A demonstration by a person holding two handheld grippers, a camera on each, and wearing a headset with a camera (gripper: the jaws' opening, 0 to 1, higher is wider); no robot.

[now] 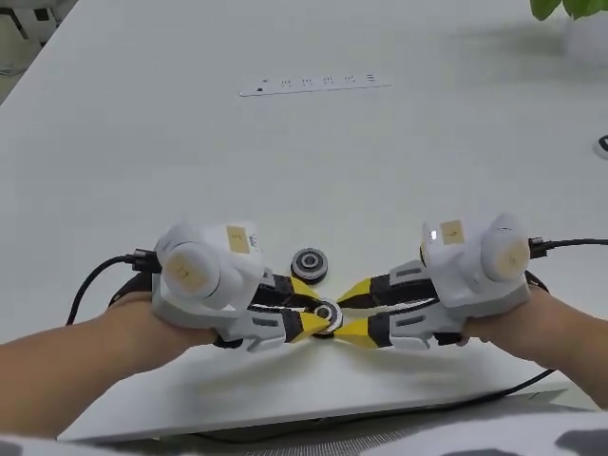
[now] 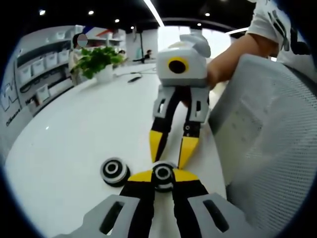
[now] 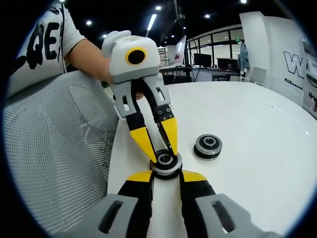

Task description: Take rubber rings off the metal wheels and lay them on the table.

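The wheel (image 1: 328, 316), metal with a black ring (image 3: 166, 173) round its rim, sits between the two sets of gripper tips, close to the near edge of the white table (image 1: 399, 161). I cannot tell whether it rests on the top or hangs just clear of it. The table is smooth and pale and runs far beyond the wheel. Around it is a bright office room with ceiling spots, glass walls and shelves (image 2: 37, 74) of boxes.

The left gripper (image 1: 309, 306) comes at the wheel from the person's left. Its jaws are drawn in narrow, so that both yellow tips press the wheel's sides, and its own view has the wheel wedged between those tips. The right gripper (image 1: 350, 312) meets it head-on from the other side, jaws likewise narrow and clamped on the same wheel. The tips of the two grippers nearly touch each other around it. Whether either pair bites the ring alone or the metal as well is too small to make out.

A second wheel (image 1: 310, 264) lies flat just beyond the held wheel, apart from it and from both grippers. Well beyond the wheel a white power strip (image 1: 313, 85) lies on the table, and farther off to the right stands a potted plant (image 2: 96, 59). On the near side of the wheel a mesh chair (image 3: 54, 148) stands close by the table edge. A black cable (image 1: 90, 285) trails from each gripper body.
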